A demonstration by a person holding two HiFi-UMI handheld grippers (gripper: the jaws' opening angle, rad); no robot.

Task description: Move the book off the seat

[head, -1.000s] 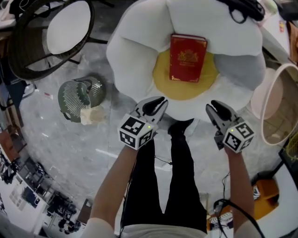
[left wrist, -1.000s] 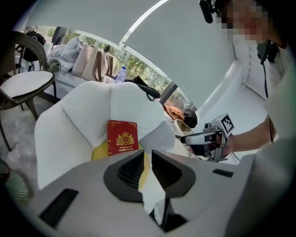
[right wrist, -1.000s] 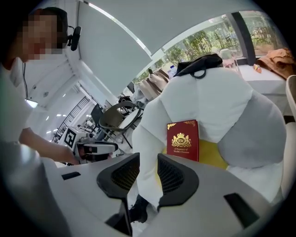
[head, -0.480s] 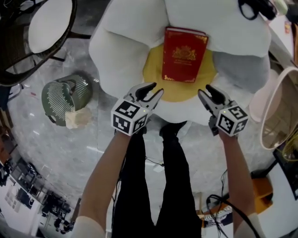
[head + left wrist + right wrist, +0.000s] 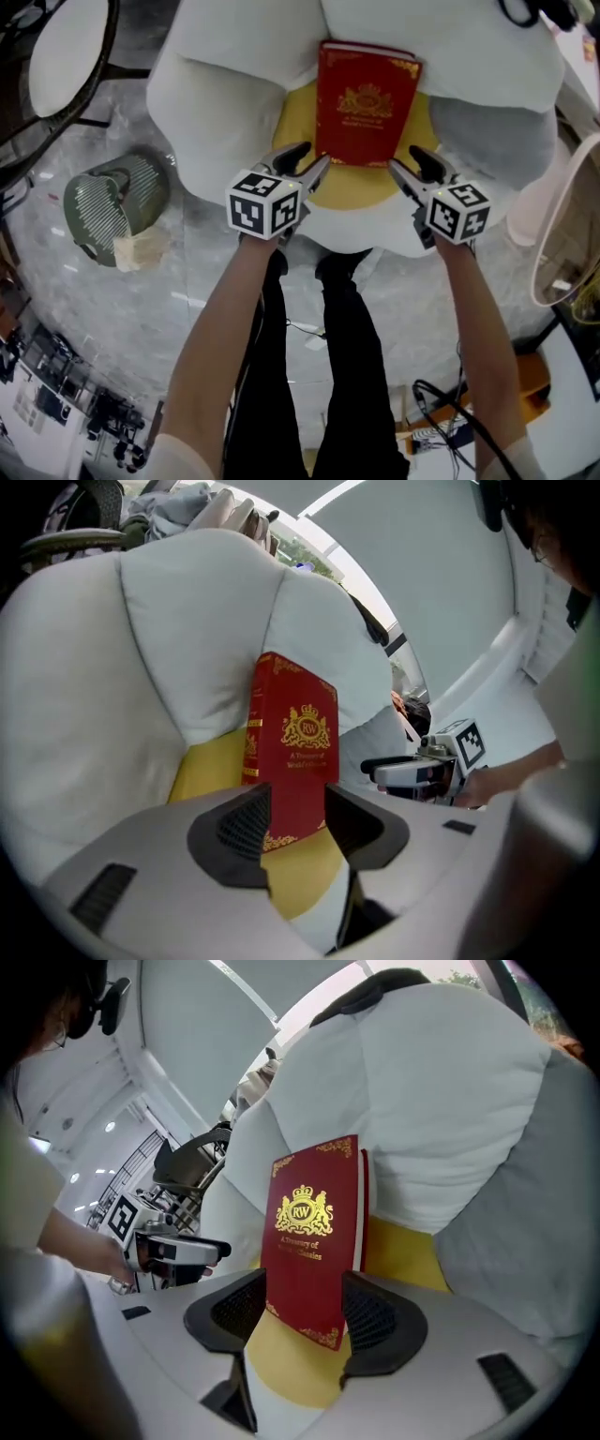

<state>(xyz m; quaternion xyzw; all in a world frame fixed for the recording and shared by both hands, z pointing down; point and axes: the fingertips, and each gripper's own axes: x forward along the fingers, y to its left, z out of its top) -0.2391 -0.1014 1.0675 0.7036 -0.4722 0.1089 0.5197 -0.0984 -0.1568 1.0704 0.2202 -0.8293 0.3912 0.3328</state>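
Head view looks steeply down on a flower-shaped seat (image 5: 225, 103) with white petal cushions and a yellow centre (image 5: 352, 187). The red book (image 5: 367, 98), with a gold crest on its cover, rests cover-up on that yellow centre, and its far end reaches onto the white cushion behind.

Your 2 grippers now flank the book's near edge. The left gripper (image 5: 307, 164) sits just beside the near left corner and the right gripper (image 5: 411, 169) just beside the near right corner. 1 second ago both hung in front of the seat, well short of the book. The book itself lies where it lay on the seat, and it fills more of the picture than before.

Left gripper view shows the left gripper (image 5: 298, 813) with its jaws moderately apart after just opening. The book's lower edge (image 5: 292, 752) shows in the gap, and neither pad presses on it.

Right gripper view shows the right gripper (image 5: 305, 1309) with jaws wider apart, also just opened. The book's near corner (image 5: 314, 1232) shows between them, with clear space at each pad.
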